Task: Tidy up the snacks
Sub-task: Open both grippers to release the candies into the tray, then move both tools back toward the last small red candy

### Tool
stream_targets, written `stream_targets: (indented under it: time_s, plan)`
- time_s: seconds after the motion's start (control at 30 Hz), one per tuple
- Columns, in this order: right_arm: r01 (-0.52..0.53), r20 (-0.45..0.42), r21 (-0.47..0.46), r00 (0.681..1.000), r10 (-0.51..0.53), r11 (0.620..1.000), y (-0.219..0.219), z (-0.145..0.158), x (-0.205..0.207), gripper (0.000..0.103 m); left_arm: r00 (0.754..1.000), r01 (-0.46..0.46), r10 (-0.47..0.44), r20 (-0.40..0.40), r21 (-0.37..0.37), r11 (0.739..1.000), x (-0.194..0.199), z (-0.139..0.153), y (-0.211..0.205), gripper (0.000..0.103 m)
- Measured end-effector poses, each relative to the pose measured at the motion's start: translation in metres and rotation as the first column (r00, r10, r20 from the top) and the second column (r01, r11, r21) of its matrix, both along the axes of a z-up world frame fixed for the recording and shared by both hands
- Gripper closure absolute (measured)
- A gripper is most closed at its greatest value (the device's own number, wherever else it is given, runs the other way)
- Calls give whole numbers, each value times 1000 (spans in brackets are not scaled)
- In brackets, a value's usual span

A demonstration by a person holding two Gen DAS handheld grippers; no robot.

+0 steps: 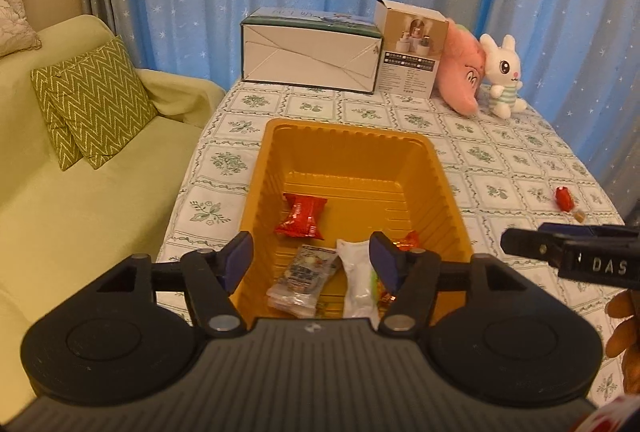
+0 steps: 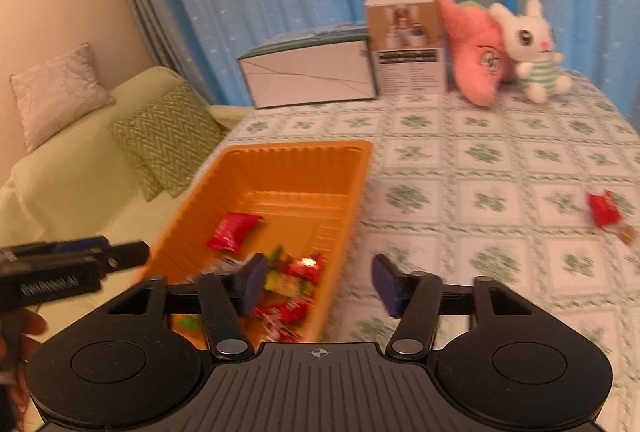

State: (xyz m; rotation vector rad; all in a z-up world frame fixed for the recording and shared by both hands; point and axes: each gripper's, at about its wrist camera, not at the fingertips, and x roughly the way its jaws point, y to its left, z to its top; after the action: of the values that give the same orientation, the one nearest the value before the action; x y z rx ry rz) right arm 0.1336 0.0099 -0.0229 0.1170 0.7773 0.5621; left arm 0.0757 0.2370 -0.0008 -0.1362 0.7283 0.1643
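Note:
An orange plastic tray sits on the patterned tablecloth and holds several snacks: a red packet, a clear printed packet, a white packet and small wrapped candies. My left gripper hangs open over the tray's near end with nothing between its fingers. My right gripper is open and empty over the tray's right rim. A red wrapped snack lies alone on the cloth at the right. Each gripper shows in the other's view.
At the table's far end stand a long white box, a smaller upright box, a pink plush and a white rabbit plush. A green sofa with cushions lies left.

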Motion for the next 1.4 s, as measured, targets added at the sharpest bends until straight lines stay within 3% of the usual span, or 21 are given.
stream_targets:
  time_s: [0.13, 0.47, 1.07, 1.4]
  plan:
    - [46, -5, -31, 999, -46, 998, -28, 0, -11, 33, 1000, 26, -26, 3, -3, 1000, -5, 5, -19, 39]
    - [161, 44, -116, 987, -156, 980, -100, 11, -40, 33, 993, 121, -120, 20, -14, 993, -13, 16, -84, 39]
    - [348, 44, -151, 937, -346, 925, -204, 19, -58, 33, 949, 314, -314, 18, -29, 949, 8, 18, -194, 39]
    - [390, 29, -141, 920, -390, 910, -230, 16, -54, 33, 936, 352, -349, 44, -141, 925, 22, 17, -214, 40]
